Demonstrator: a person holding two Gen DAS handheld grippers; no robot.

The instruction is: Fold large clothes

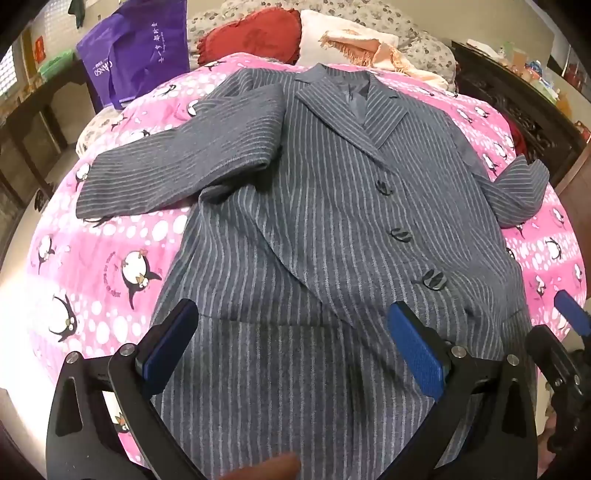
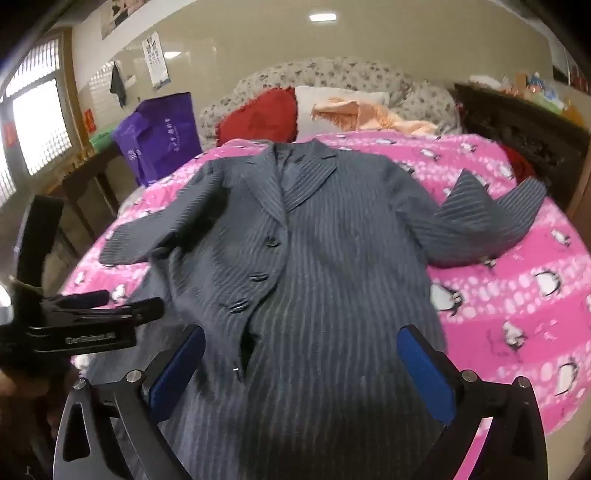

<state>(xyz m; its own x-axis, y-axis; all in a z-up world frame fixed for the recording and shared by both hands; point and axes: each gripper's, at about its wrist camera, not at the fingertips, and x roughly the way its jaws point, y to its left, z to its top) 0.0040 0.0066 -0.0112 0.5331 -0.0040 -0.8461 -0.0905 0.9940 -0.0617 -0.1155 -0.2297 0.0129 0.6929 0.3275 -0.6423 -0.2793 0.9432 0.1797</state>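
Note:
A grey pinstriped coat [image 1: 332, 221] lies face up on a pink penguin-print bedspread [image 1: 92, 266], collar toward the pillows, buttoned with three dark buttons. Its left sleeve [image 1: 173, 166] lies spread out to the left. Its right sleeve [image 1: 517, 192] is bent and partly folded. My left gripper [image 1: 291, 343] is open and empty, above the coat's lower hem. My right gripper [image 2: 301, 365] is open and empty, also above the lower part of the coat [image 2: 314, 258]. The left gripper shows at the left edge of the right wrist view [image 2: 85, 317].
A red cushion [image 1: 251, 37], a white pillow [image 1: 332, 33] and a peach cloth [image 1: 369, 48] lie at the bed's head. A purple bag [image 1: 136, 51] stands at the far left. Dark wooden furniture [image 1: 517, 96] runs along the right side. A desk and window are to the left.

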